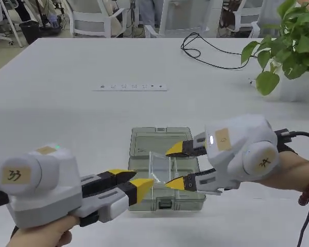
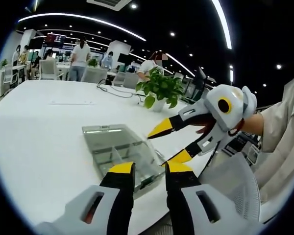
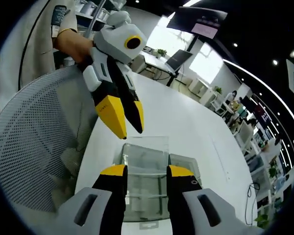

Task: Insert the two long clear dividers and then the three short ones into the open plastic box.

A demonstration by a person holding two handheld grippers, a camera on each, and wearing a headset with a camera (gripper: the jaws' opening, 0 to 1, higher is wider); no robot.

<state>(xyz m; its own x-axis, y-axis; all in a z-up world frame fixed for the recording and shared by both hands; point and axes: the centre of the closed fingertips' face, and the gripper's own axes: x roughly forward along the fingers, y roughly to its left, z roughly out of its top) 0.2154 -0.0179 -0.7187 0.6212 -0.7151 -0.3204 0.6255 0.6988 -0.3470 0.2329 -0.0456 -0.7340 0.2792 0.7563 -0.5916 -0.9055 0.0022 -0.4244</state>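
On the smooth white bench [image 1: 67, 103], near the front edge: clear rectangular plastic box [image 1: 185, 203], lid open flat, one clear divider [image 1: 159, 164] upright inside. Left gripper [image 1: 136, 180] level at the front-left corner, yellow-tipped fingers [image 1: 122, 175] slightly apart. Right gripper [image 1: 170, 167] above the box, fingers wide apart.

Bright, even light falls from above in the head view. The white bench [image 1: 67, 67] looks pale and almost shadowless, with only a faint soft shadow along the near edge of the plastic box [image 1: 144, 135], whose clear walls carry a mild sheen. Focus is sharp there. Both gripper views bow strongly at their edges. Ceiling light strips [image 2: 224, 24] curve into blown-out arcs against a dark ceiling, and far windows [image 3: 206, 56] in the right gripper view are washed out.
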